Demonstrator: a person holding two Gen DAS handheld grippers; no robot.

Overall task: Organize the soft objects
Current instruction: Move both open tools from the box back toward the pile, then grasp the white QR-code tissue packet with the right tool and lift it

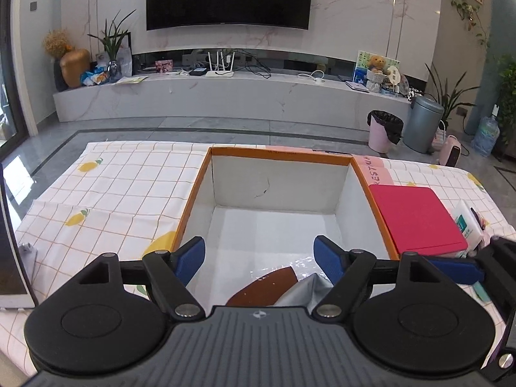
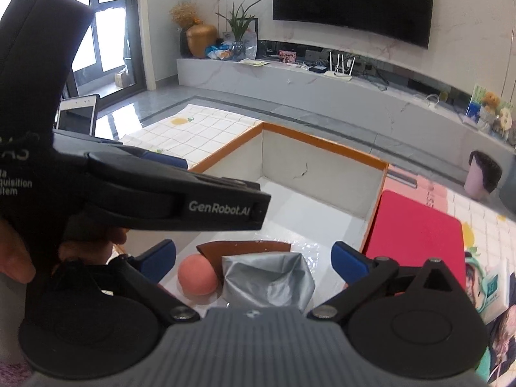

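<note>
**Soft things lie in the near end of the box, both grippers spread and empty**

Soft things sit on the white floor of the open box (image 2: 322,174), at its near end: a silver pouch (image 2: 267,282), crumpled and open-mouthed, a brown flat piece (image 2: 245,248) tucked behind and partly under it, and a pink ball (image 2: 197,275) touching the brown piece on its left. The far part of the box floor is bare.

The right gripper (image 2: 254,262) hangs just above the pouch, jaws wide apart with nothing pressed between them. The left gripper (image 1: 259,259) is over the same near end of the box, jaws also wide and empty; only slivers of the brown piece (image 1: 264,287) and pouch (image 1: 306,290) show past its body. In the right wrist view the left gripper's black body crosses the picture's left side, held by a hand (image 2: 19,258), and hides the box's left wall.

Beside the box on the right lies a red pad (image 1: 416,216), touching its orange rim (image 1: 377,213). A tissue pack (image 2: 493,293) lies beyond the pad. A tablet (image 2: 77,114) stands at the far left edge of the checked cloth (image 1: 122,187) covering the tabletop.
</note>
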